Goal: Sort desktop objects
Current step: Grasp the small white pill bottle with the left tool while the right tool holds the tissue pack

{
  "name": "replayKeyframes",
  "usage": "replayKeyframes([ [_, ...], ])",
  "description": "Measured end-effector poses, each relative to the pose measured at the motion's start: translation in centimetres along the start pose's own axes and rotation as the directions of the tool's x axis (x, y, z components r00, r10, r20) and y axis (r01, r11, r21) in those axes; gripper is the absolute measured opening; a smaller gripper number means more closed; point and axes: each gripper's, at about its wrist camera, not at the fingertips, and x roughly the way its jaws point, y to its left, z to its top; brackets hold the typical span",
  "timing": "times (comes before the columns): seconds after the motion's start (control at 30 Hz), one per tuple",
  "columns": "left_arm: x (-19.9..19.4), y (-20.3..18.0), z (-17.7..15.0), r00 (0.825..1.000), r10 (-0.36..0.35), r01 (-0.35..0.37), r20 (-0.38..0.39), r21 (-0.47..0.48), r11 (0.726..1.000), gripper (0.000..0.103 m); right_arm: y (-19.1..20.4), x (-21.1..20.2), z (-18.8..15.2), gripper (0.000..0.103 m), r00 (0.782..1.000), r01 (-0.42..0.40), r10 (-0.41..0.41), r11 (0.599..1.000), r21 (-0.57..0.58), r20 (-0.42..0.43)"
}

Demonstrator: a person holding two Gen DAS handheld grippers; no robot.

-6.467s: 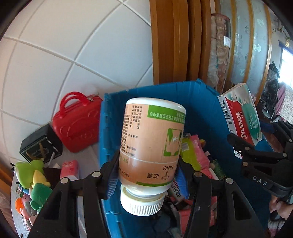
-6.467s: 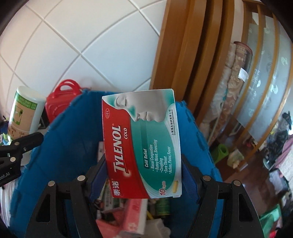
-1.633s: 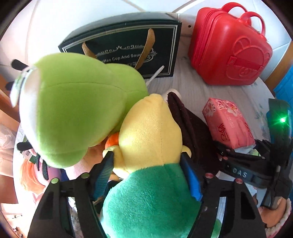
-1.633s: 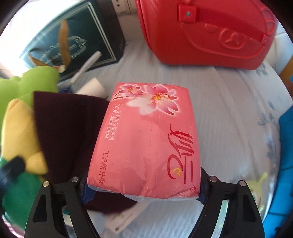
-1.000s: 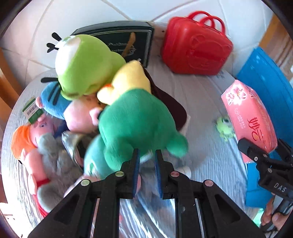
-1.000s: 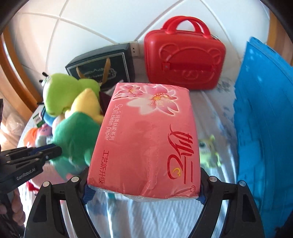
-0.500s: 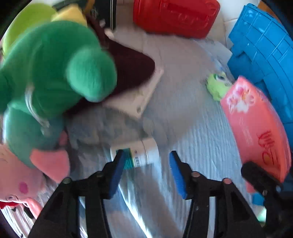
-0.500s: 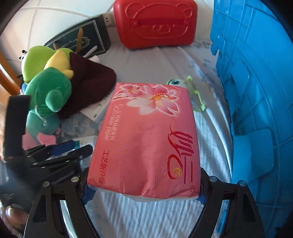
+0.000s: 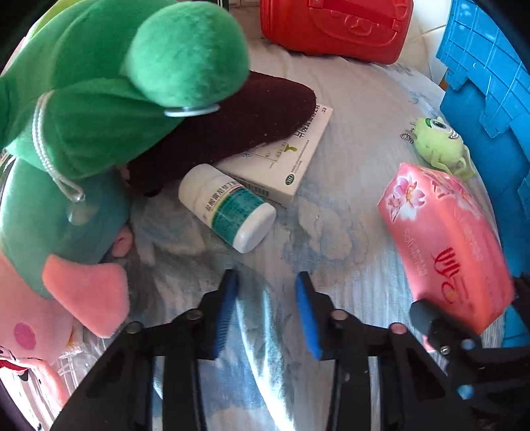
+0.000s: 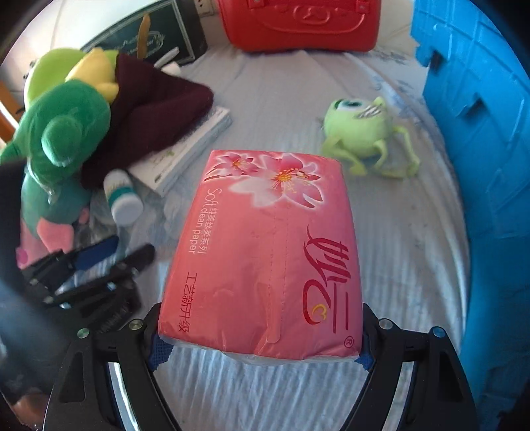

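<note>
My right gripper pinched the pink tissue pack across its near end, fingers spread wide because the pack is broad and soft; gripped that way it stuck out ahead of me, clear of the tabletop, ready, I judged, to go into the blue crate along the right edge of the frame.

My left gripper hung empty, its blue-padded fingers closing with nothing between them and only the pale cloth below. Just beyond the tips, at frame centre, lay the white pill bottle on its side, its base end against the white medicine box. The box was half buried under a dark maroon cloth, which in turn sat under the green plush toy filling the upper left. I judged the bottle to be my next pick, and that the fingers would need to open again to take it.

The left wrist view showed the bottle's teal label and the box's printing, and also the tissue pack from the side in the right gripper at lower right. The right wrist view, blocked in the middle by the pack, gave what the left missed: the dark gift bag at the top, the yellow and lime toys in the pile at upper left, and the small one-eyed green toy in full, near the crate. The red case appeared at the top of both.
</note>
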Motion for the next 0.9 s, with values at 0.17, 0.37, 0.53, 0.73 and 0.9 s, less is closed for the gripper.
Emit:
replayKeyframes([
  [0.17,0.4,1.0,-0.1,0.999,-0.032,0.032,0.005,-0.008,0.999,0.013,0.7,-0.3,-0.3,0.084,1.0,0.019,-0.018,0.999,-0.026,0.025],
  [0.37,0.8,1.7,0.2,0.997,-0.075,0.074,-0.018,-0.06,0.996,0.023,0.5,0.3,-0.9,0.085,1.0,0.017,-0.017,1.0,-0.001,0.026],
  [0.53,-0.2,2.6,0.7,0.995,-0.084,0.088,0.058,-0.083,0.993,0.061,1.0,1.5,-1.7,0.091,0.999,0.041,-0.041,0.999,-0.014,0.031],
  [0.73,0.2,2.5,2.9,0.994,-0.044,0.053,0.1,-0.096,0.994,0.063,1.8,1.8,-1.6,0.102,0.998,0.043,-0.043,0.999,0.003,0.04],
  [0.9,1.8,1.3,4.2,0.997,-0.008,0.018,0.079,-0.131,0.991,0.063,1.0,1.5,-1.1,0.102,0.999,0.011,-0.013,0.998,0.055,0.035],
])
